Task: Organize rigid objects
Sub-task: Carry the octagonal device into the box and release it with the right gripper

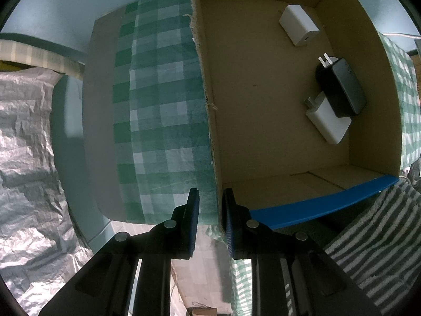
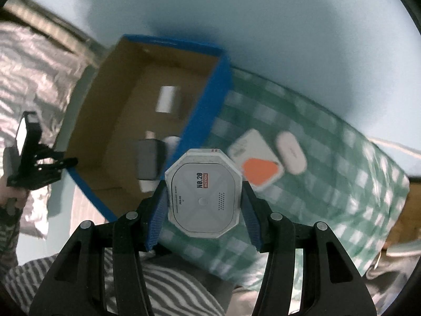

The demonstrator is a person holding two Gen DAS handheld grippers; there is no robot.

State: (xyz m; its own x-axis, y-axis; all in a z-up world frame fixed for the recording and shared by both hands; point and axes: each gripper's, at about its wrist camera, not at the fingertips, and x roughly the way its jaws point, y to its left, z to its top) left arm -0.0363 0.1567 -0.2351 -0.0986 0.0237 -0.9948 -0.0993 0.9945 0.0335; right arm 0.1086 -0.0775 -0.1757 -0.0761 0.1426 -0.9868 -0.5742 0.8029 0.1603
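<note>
While the right claw (image 2: 202, 205) clamps a white octagonal device printed "NO.20" (image 2: 204, 193) above the green checked cloth (image 2: 329, 184), just beside the blue-edged cardboard box (image 2: 213, 100), a white card with an orange patch (image 2: 256, 162) and a white oval case (image 2: 291, 152) lie nearby. Inside the box sit a white square charger (image 1: 298, 25), a black adapter (image 1: 340, 87) overlapping another white charger (image 1: 329, 123). The left claw (image 1: 210, 221) is narrow, holding nothing, straddling the box wall.

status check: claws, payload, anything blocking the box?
Right claw shut on octagonal white box. Left claw empty, nearly closed astride cardboard box wall. Three chargers inside; path clear.
</note>
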